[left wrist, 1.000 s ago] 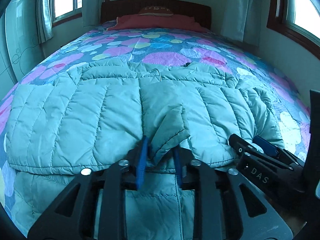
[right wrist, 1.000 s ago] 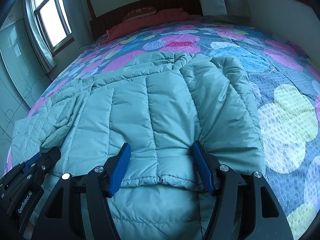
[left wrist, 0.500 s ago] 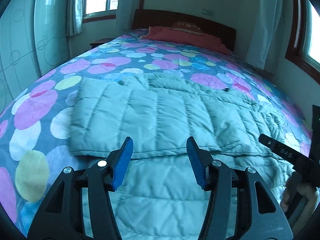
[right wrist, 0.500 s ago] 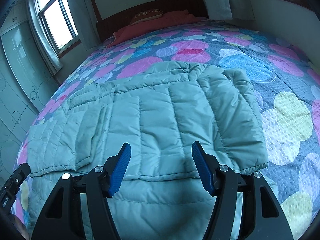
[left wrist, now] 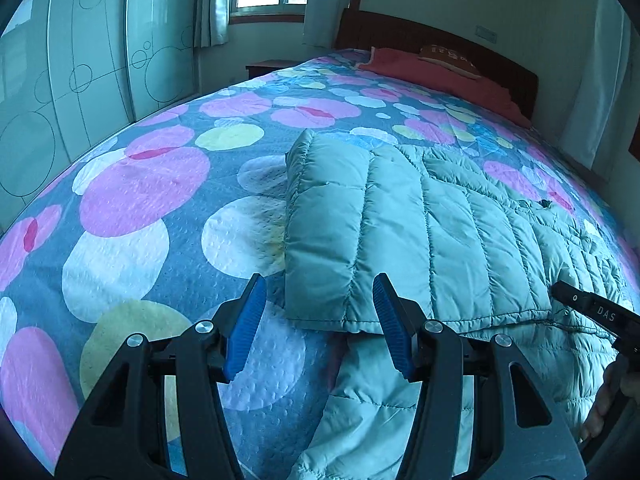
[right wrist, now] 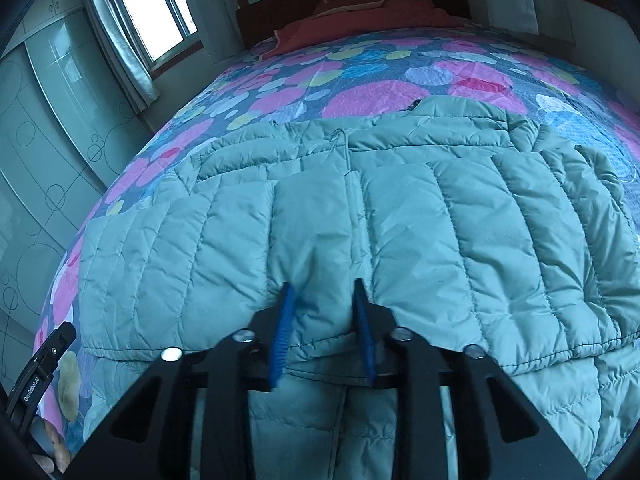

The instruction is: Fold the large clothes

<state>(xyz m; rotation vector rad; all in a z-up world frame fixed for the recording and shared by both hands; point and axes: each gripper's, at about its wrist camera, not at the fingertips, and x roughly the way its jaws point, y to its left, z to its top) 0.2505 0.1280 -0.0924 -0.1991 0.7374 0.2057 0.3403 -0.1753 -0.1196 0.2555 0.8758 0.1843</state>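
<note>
Left gripper [left wrist: 318, 322] agape just below puffer jacket's [left wrist: 420, 236] lower-left folded corner, w/ right gripper [right wrist: 322, 330] pinching mid fold edge, frame centre.

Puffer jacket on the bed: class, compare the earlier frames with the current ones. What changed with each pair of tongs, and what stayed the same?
The left tongs let go of the jacket fold they pinched a second ago, opened, and swung left to the folded corner. The right tongs, open a second ago, closed on the folded edge of the puffer jacket near its middle. The jacket stayed folded on the bedspread.
</note>
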